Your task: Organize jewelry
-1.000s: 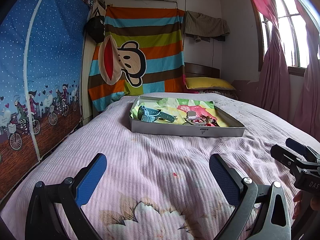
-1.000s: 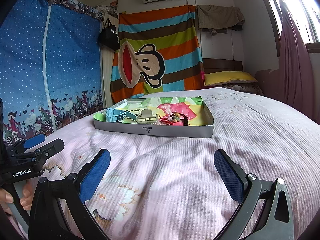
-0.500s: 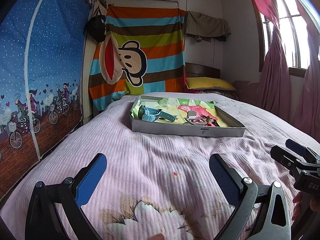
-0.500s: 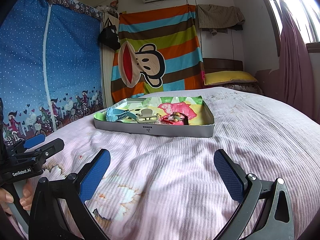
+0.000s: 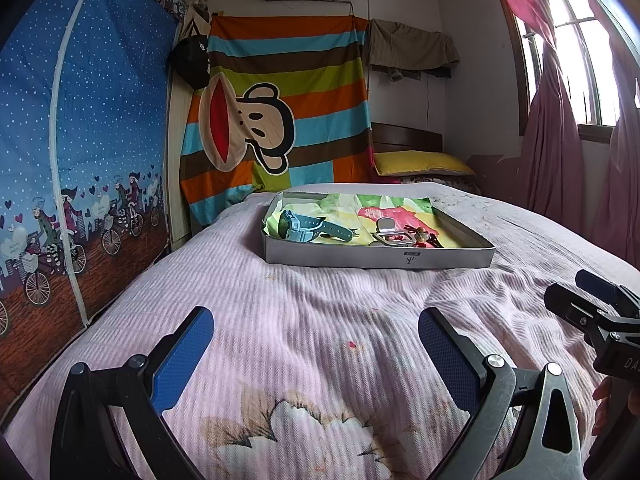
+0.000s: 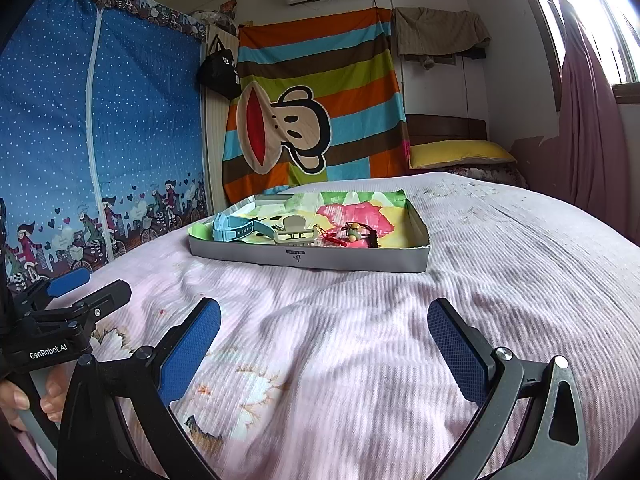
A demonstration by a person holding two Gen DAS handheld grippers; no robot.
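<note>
A shallow grey tray (image 5: 376,258) (image 6: 308,258) lined with bright paper lies on the pink bedspread, well ahead of both grippers. Inside it a light blue watch (image 5: 308,229) (image 6: 236,229) lies at the left. A beige hair clip (image 5: 390,234) (image 6: 296,232) lies in the middle, with red and dark small trinkets (image 5: 424,238) (image 6: 352,234) to its right. My left gripper (image 5: 316,344) hovers open over the bedspread, nothing between its blue pads. Beside it my right gripper (image 6: 324,338) is also open and empty.
The bed's pink ribbed cover (image 5: 320,312) is rumpled between me and the tray. A blue zip wardrobe (image 5: 80,140) stands along the left. A yellow pillow (image 5: 420,162) lies at the far end. Curtains (image 5: 560,140) hang at the window on the right.
Both views have crept slightly nearer the tray. The jaws stay equally wide and nothing in the tray has moved.
</note>
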